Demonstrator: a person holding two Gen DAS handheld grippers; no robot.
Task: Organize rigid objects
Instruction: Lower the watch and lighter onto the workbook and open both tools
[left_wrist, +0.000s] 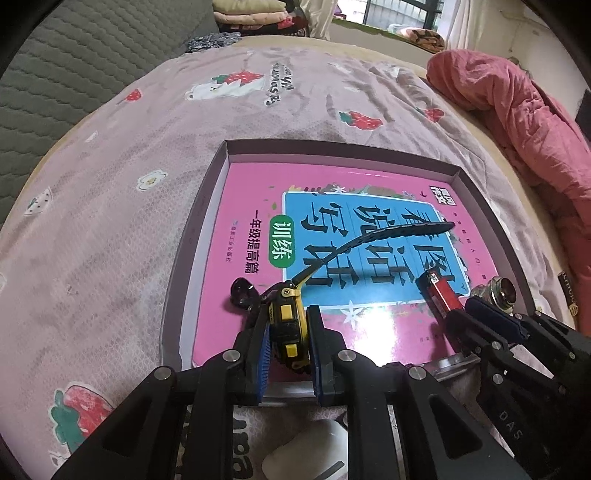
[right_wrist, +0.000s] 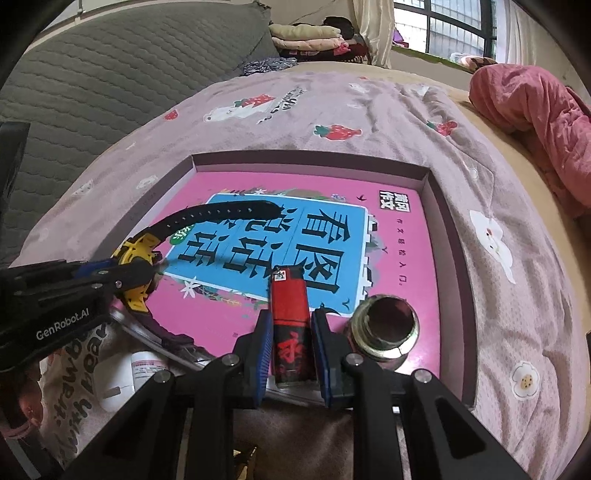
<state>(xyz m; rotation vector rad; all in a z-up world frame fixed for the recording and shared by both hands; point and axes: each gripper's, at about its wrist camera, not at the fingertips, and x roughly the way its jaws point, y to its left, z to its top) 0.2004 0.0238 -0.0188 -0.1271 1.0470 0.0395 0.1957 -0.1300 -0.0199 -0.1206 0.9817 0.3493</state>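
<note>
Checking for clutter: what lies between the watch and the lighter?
Nothing: only bare book cover between the watch and lighter, in the right wrist view.

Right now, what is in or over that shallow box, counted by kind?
Books: 1, the pink book lying flat in the box
Watches: 1, yellow and black watch, in the left claw
Lighters: 1, red lighter, in the right claw
Metal fittings: 1, brass fitting
Total: 4
</note>
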